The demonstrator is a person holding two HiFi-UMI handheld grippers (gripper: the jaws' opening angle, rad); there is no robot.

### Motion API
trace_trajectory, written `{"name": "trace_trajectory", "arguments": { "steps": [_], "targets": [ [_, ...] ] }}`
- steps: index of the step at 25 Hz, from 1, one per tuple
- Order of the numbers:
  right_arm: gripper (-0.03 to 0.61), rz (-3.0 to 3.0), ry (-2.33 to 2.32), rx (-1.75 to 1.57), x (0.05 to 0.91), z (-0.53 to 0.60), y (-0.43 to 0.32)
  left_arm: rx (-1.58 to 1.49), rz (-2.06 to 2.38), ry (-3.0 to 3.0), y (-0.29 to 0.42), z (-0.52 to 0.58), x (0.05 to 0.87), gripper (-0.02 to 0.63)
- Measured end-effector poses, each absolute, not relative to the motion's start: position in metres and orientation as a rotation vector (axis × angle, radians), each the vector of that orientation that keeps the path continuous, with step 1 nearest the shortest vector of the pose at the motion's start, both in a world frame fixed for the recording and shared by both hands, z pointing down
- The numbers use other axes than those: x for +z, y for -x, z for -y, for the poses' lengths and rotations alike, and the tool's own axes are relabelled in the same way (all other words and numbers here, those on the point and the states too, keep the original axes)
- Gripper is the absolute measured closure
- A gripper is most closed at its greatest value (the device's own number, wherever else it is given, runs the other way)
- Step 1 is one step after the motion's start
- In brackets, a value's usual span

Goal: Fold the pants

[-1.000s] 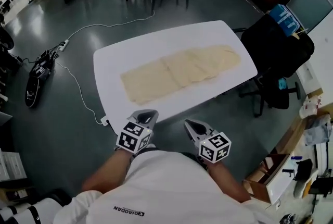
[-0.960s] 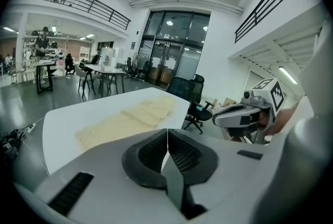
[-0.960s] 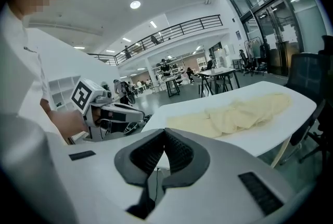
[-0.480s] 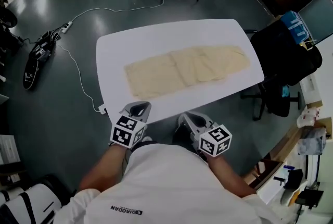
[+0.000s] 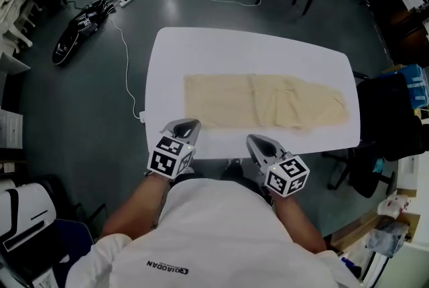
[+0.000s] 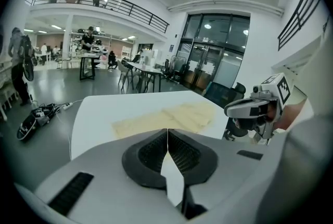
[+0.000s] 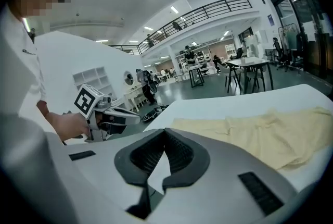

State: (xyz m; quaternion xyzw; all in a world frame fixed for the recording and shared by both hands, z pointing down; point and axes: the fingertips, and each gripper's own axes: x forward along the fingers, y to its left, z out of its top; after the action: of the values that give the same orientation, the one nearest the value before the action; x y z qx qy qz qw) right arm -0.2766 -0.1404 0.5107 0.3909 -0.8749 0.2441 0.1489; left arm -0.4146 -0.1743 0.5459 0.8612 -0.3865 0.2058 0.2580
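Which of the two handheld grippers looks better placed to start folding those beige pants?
Probably the left gripper: its shut tips sit close to an end corner of the flat beige cloth pants on the white table. The right gripper, also shut, faces the pants' middle, away from either end.

head cam: steep down | l/r cams: low, fwd | shared: pants [image 5: 268, 102]

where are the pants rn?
Head view: pants lie flat across the white table, just beyond the left tool and right tool.
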Motion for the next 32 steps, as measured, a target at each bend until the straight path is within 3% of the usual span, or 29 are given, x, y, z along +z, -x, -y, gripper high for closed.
{"name": "trace_trajectory", "arguments": {
  "steps": [15, 17, 32],
  "targets": [
    [0.560, 2.537, -1.032, 0.849, 0.558, 0.213, 0.203, 0.666, 1.436, -1.916, 0.434, 0.259, 0.647, 0.583],
    [0.560, 2.534, -1.033, 0.857, 0.562, 0.221, 0.188, 0.711, 1.487, -1.850, 0.437, 0.272, 0.668, 0.498],
    [0.560, 2.568, -1.039, 0.933, 0.568, 0.253, 0.109, 0.836, 1.602, -1.576, 0.442, 0.306, 0.734, 0.413]
  ]
}}
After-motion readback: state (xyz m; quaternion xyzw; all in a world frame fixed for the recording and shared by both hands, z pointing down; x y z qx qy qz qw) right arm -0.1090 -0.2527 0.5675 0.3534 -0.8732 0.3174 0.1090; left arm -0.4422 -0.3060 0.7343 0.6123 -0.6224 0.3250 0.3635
